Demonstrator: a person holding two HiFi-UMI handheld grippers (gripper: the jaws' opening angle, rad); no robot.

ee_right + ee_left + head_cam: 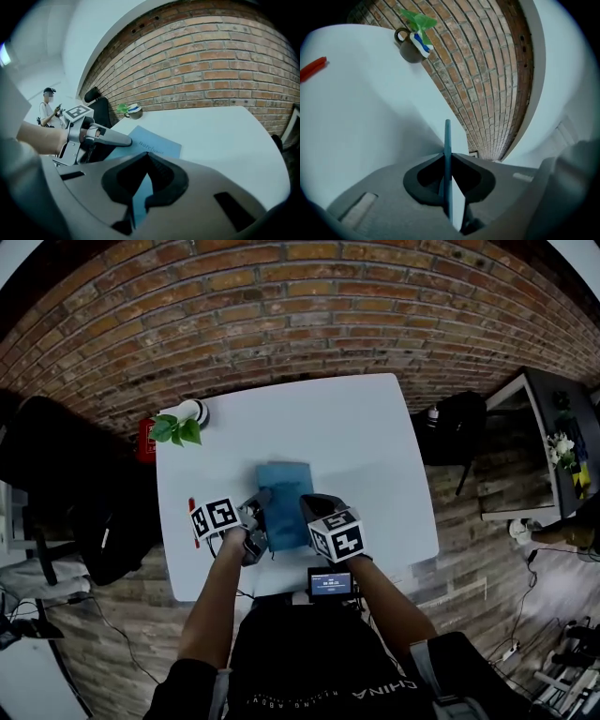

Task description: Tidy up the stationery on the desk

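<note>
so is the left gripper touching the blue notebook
Touching. The left gripper view shows the left gripper with both jaws pressed against the notebook, which stands edge-on between them.

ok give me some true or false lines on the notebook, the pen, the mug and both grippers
1. The left gripper is clamped on the blue notebook's edge. True.
2. The red pen lies on top of the notebook. False: it lies on the white table, apart from the notebook, to its left.
3. The mug with the green plant stands near the table's far left corner. True.
4. The right gripper's jaws stand wide open. False: they are together.
</note>
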